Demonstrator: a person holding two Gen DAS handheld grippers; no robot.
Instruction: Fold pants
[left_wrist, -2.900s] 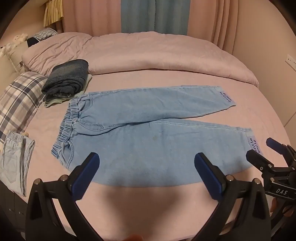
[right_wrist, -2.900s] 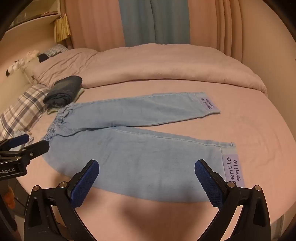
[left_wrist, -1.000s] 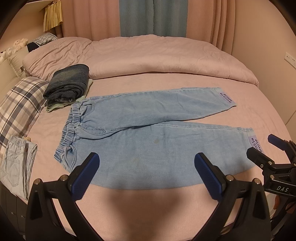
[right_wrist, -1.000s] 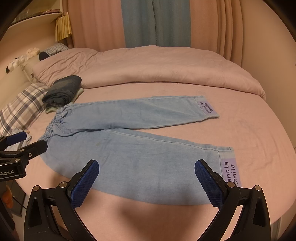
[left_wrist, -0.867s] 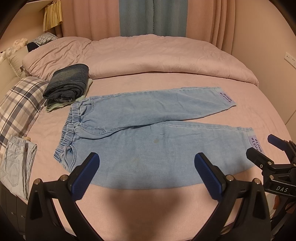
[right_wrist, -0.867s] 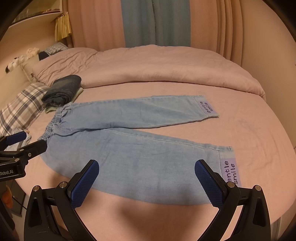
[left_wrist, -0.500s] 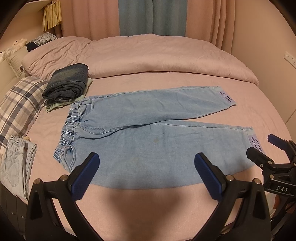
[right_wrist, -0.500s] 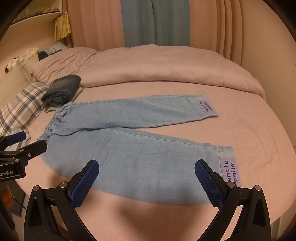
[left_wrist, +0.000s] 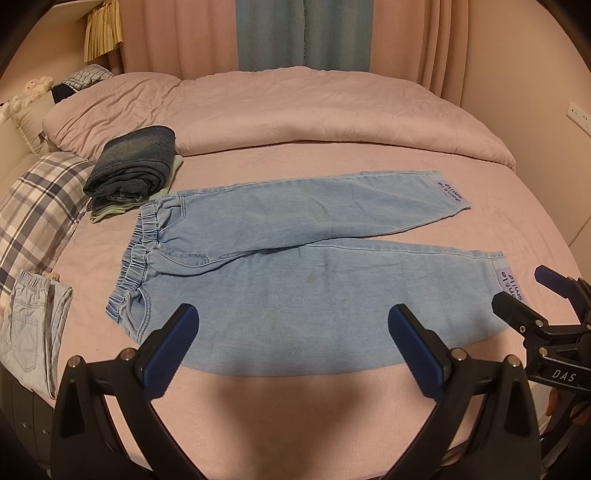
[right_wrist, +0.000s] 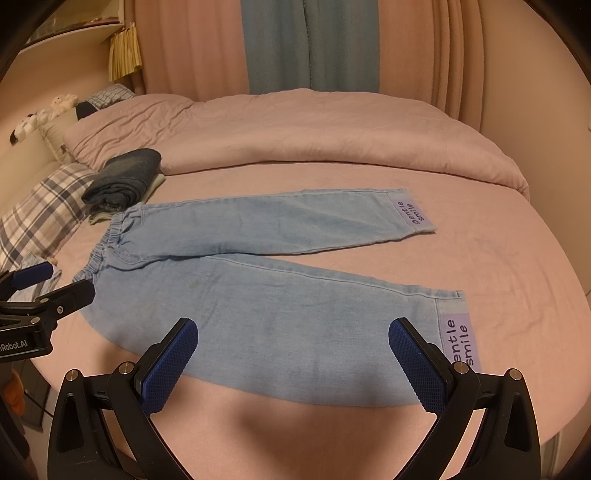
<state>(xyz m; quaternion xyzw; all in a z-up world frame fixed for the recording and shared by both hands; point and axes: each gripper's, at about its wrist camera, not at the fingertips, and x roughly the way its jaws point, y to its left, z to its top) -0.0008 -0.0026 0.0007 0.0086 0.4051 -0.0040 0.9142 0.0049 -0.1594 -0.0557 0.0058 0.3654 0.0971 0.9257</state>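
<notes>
A wide bed with a pink sheet (left_wrist: 280, 406) fills the room, a pink duvet (left_wrist: 295, 110) bunched along its far side before pink and blue curtains. Light blue denim pants (left_wrist: 295, 288) lie flat across the sheet, elastic waistband to the left, both legs spread apart toward the right with lilac hem labels. A folded stack of dark denim clothes (left_wrist: 133, 170) sits just beyond the waistband. The left gripper (left_wrist: 293, 341) and right gripper (right_wrist: 293, 341) hover over the near edge, jaws spread wide, holding nothing.
</notes>
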